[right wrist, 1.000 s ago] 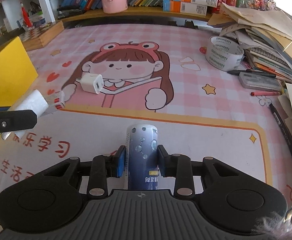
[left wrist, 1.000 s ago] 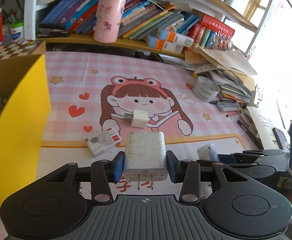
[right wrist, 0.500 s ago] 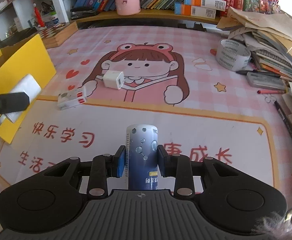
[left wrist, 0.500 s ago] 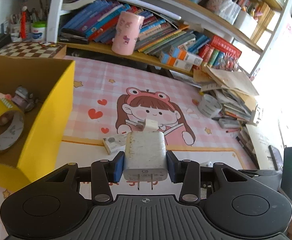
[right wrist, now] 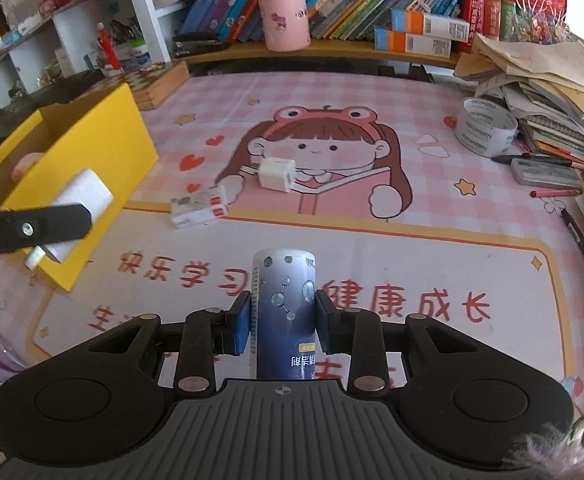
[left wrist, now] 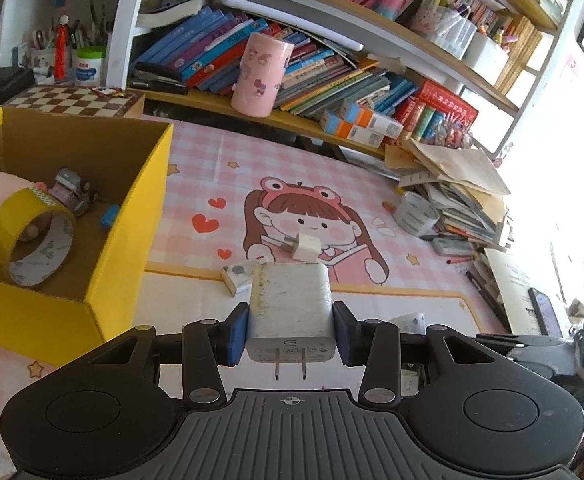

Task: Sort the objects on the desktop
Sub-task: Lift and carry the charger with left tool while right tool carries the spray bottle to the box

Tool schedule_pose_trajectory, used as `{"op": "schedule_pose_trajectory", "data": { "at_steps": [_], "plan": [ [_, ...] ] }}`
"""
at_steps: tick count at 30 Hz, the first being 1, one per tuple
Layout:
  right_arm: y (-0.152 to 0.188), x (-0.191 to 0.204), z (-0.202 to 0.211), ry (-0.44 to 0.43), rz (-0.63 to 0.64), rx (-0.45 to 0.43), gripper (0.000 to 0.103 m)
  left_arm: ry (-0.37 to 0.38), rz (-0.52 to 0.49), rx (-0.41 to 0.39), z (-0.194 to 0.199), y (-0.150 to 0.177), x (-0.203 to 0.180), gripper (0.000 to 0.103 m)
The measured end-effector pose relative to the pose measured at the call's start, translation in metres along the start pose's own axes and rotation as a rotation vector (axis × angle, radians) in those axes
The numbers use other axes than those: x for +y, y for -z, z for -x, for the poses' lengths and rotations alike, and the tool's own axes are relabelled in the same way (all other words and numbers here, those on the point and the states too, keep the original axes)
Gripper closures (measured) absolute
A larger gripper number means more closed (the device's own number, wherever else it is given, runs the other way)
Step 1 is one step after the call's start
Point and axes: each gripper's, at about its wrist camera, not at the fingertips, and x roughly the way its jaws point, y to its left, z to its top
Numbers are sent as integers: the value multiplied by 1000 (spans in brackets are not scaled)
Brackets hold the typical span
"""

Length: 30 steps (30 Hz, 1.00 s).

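My left gripper is shut on a big dirty white charger, prongs toward the camera, held above the mat just right of the yellow box. The right wrist view shows that charger beside the box. My right gripper is shut on a dark blue and white bottle above the mat's front. A small white charger and a small white and red pack lie on the pink mat.
The box holds a yellow tape roll, a toy car and a pink thing. A white tape roll, pens and stacked papers lie at the right. A pink cup and books stand behind, a chessboard at back left.
My left gripper has risen and moved left with the big charger, bringing the inside of the yellow box into view. My right gripper has pulled back and up a little with the bottle.
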Motion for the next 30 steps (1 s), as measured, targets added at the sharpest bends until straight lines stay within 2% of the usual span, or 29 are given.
{"op": "schedule_pose_trajectory", "data": {
  "at_steps": [11,30],
  "plan": [
    [21,47,31,26,-29,-32,73,45,-17,5,39,18,29,61],
    [90,142,64,42,-51,-13,73,71,-36,49,112,72,83,61]
  ]
}}
